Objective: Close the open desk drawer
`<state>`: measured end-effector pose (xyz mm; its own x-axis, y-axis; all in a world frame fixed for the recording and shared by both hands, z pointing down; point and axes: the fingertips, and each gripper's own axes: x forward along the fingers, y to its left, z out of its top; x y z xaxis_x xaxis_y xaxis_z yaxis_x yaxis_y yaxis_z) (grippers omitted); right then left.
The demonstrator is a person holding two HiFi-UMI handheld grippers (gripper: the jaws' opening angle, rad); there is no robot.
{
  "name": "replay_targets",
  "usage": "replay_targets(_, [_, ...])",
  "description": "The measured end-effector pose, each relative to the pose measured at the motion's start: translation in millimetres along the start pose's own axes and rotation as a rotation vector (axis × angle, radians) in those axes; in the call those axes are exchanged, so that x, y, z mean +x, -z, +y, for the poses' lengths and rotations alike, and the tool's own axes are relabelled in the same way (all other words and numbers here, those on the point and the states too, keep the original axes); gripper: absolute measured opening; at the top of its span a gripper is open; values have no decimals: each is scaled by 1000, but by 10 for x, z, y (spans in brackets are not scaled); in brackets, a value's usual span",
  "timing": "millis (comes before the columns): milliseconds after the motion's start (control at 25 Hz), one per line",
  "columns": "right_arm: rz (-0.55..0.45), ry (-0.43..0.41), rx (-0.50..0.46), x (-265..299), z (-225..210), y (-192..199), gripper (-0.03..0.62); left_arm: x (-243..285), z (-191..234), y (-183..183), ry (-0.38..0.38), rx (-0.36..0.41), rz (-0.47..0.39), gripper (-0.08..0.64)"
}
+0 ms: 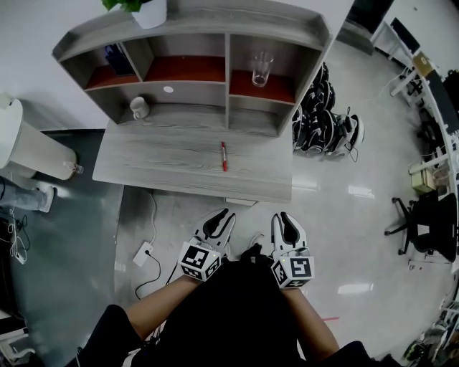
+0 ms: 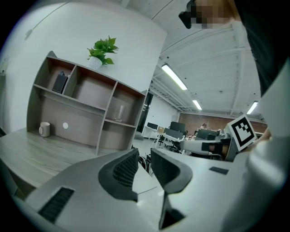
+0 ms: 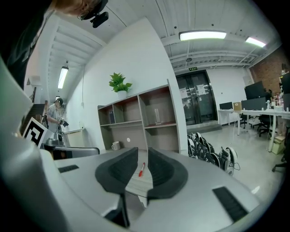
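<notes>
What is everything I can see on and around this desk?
Desk with shelves: one, grey wood, centre.
Pen: one, red, on desktop.
Mug: one, white, lower left bay.
Glass: one, clear, upper right bay.
Potted plant: one, green, atop shelves.
Gear pile: several pieces, black-white, floor right of desk.
Power strip: one, white, floor before desk.
Office chair: one, black, far right.
Left gripper: one, white-black, open, empty, before desk.
Right gripper: one, white-black, open, empty, beside it.

The left gripper (image 2: 145, 156) holds its jaws slightly apart, with nothing between them. Out at nine o'clock the wooden desk (image 2: 36, 156) carries a white mug (image 2: 44, 129). A glass (image 2: 120, 112) stands in the hutch (image 2: 81, 106) near centre, and a potted plant (image 2: 103, 50) sits on top at eleven o'clock.
</notes>
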<state>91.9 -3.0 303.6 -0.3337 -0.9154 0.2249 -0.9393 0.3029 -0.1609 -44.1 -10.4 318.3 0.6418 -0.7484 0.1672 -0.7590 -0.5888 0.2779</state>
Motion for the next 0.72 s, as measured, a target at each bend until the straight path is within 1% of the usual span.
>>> replay_targets(120, [1,-5,-2,-6,38,5,58,-17,2,-52,-17,24,-2,87])
replay_targets(280, [-2,-25,-18,6,141,-7,37,-65,9,-96,-27,23,-16,52])
replay_targets(360, [-3,-34,-22,19,182,-27,32,-71,3,-103,-24,18,-24,49])
replay_targets(560, [8,-34,-19,28,217,-8,29,-106,8,-71,-35,21,-23,14])
replay_targets(720, [18,-29,-43,53,251,4,28,-134,45,-53,-44,30,-9,14])
